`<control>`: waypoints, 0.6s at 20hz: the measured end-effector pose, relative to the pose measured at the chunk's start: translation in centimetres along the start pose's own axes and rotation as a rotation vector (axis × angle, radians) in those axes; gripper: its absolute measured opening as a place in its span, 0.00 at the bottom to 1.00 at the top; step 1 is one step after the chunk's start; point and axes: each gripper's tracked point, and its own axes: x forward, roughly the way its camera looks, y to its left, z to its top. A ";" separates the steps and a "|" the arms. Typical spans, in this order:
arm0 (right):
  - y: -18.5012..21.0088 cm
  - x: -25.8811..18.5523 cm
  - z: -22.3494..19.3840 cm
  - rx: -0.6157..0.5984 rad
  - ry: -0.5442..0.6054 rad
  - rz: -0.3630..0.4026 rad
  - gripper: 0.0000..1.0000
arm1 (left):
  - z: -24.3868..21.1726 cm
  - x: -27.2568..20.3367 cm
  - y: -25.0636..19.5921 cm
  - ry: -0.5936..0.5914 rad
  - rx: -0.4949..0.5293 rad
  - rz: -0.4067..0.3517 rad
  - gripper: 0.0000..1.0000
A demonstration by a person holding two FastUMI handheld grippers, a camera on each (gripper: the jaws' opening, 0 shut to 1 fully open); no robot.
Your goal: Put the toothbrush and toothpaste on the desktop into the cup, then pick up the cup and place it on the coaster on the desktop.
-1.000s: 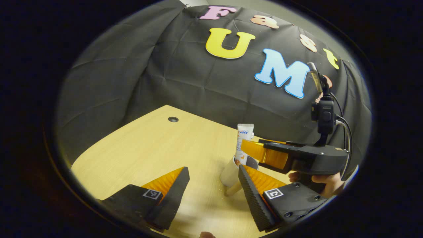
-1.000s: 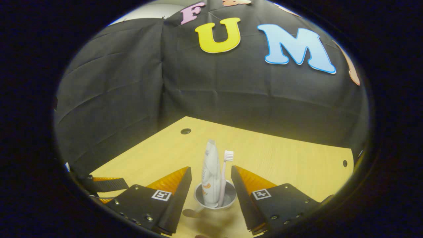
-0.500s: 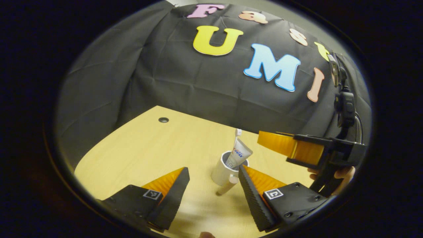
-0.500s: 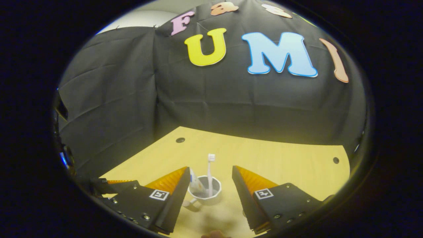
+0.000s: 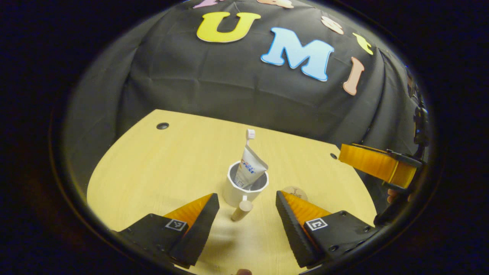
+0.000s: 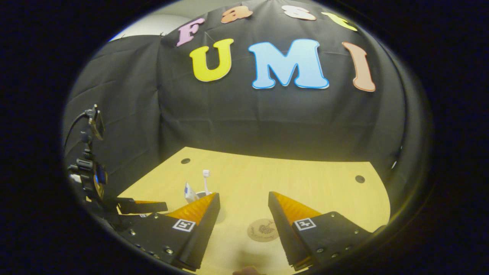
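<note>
Pale wooden bench (image 5: 160,168) is seen in the left gripper view, where the white cup (image 5: 246,187) holding toothpaste (image 5: 250,168) and toothbrush (image 5: 250,134) stands just ahead, between the wide-spread fingers (image 5: 198,221) of the left gripper (image 5: 246,215). In the right gripper view, the coaster (image 6: 263,230) lies between the right gripper (image 6: 242,214)'s wide, empty fingers, the cup hidden behind the left one.
</note>
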 end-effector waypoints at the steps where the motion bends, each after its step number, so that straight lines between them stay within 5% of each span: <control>1: -0.7 -0.3 -0.3 0.020 0.011 -0.008 0.78 | -0.4 0.8 -0.1 0.032 0.006 0.000 1.00; 12: -6.9 -2.7 -7.9 0.061 0.182 -0.116 0.78 | -3.9 6.1 0.9 0.298 0.057 0.037 0.94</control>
